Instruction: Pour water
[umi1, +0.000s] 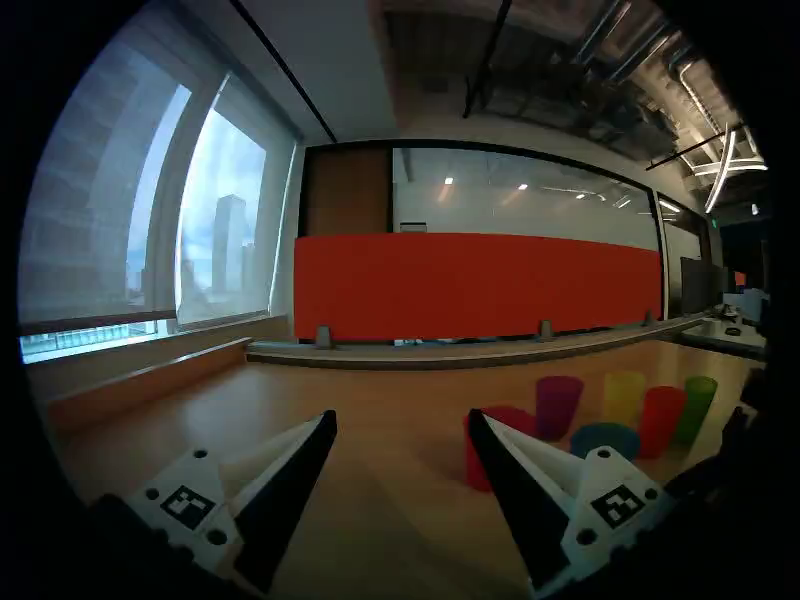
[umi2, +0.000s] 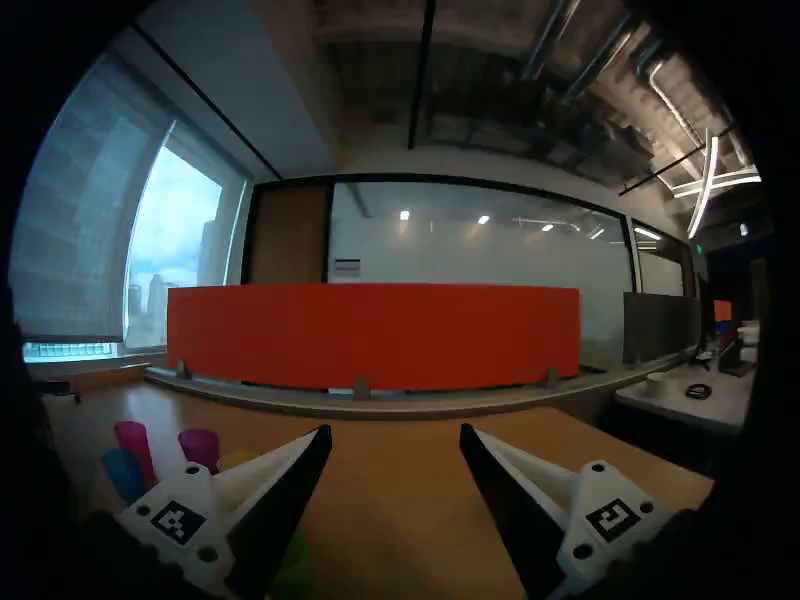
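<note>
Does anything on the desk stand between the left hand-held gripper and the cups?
Nothing visible does. The left hand-held gripper is open above bare desk. The cups stand ahead to its right, the nearest red cup just behind one finger, with no object between.

The left gripper (umi1: 401, 430) holds its jaws spread wide, gripping nothing; the right gripper (umi2: 394, 444) likewise, both levelled forward.
</note>
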